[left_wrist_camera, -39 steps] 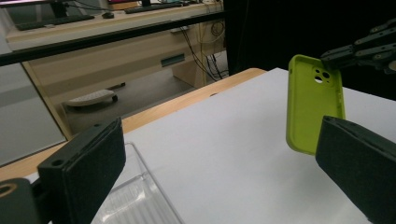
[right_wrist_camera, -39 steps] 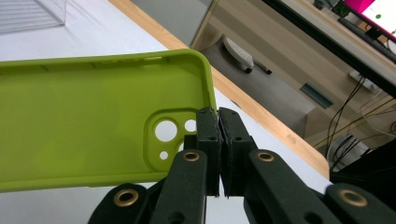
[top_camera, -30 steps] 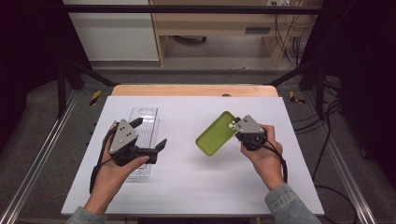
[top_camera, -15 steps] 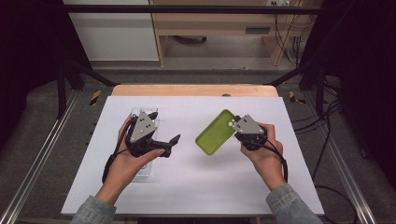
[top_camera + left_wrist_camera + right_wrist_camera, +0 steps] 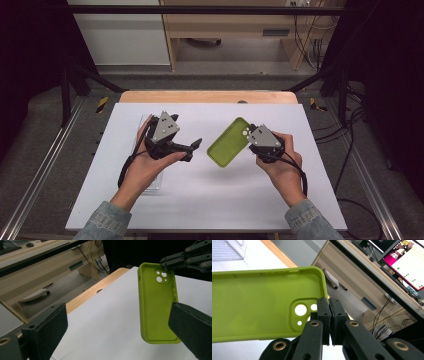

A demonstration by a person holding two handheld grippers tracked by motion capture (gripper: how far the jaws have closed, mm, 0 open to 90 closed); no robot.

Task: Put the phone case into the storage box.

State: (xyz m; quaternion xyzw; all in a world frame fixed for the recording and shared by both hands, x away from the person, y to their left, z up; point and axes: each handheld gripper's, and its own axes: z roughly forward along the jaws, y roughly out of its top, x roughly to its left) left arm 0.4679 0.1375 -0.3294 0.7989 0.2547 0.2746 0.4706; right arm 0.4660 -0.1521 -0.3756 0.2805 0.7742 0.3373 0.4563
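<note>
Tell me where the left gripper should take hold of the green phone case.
Probably the free bottom end of the green phone case. The right gripper already pinches the camera-cutout corner and holds the case off the table. The left gripper, jaws open, faces it: come from the person's left and close across a long side wall near that end.

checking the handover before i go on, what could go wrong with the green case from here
1. The right gripper pinches only the thin rim of the green phone case at its camera-cutout corner, so the case hangs off the table and could twist or slip out.
2. The left gripper is open and aimed at the case; a push from one of its fingers before closing could knock the case loose.
</note>
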